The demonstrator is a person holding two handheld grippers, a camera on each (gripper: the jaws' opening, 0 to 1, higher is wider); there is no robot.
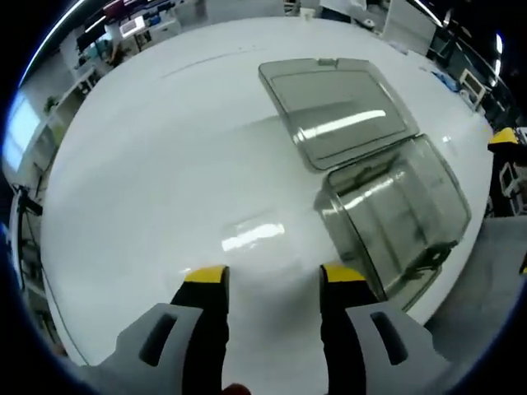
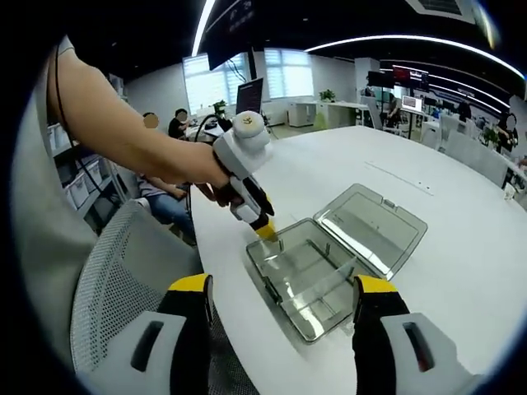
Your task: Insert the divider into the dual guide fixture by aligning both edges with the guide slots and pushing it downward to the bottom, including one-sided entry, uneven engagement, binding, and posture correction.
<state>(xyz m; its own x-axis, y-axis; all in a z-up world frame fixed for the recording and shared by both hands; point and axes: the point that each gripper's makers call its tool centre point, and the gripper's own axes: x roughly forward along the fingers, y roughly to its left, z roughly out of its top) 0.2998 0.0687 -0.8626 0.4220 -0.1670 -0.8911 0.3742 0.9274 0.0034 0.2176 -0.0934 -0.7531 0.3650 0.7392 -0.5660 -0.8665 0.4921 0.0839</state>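
— At the table's (image 2: 461,247) near edge, item one: clear hinged box (image 2: 309,276), lid (image 2: 370,222) flat open behind it, long axis along that edge.
— The divider?
— A clear partition (image 2: 325,284) stands across the tray's width; slot seating unclear.
— Grippers?
— Left gripper (image 2: 265,230), jaws apart, empty, tips at the tray's corner. Right gripper (image 2: 284,300) spread wide, empty, above a mesh chair (image 2: 115,280).

Our two hand-held grippers, grey and black with yellow tips

We are seeing the left gripper (image 1: 272,278) wearing grey housings, black jaws and yellow caps; the right gripper (image 2: 284,290) is matching it, and our forearm (image 2: 123,136) is showing bare
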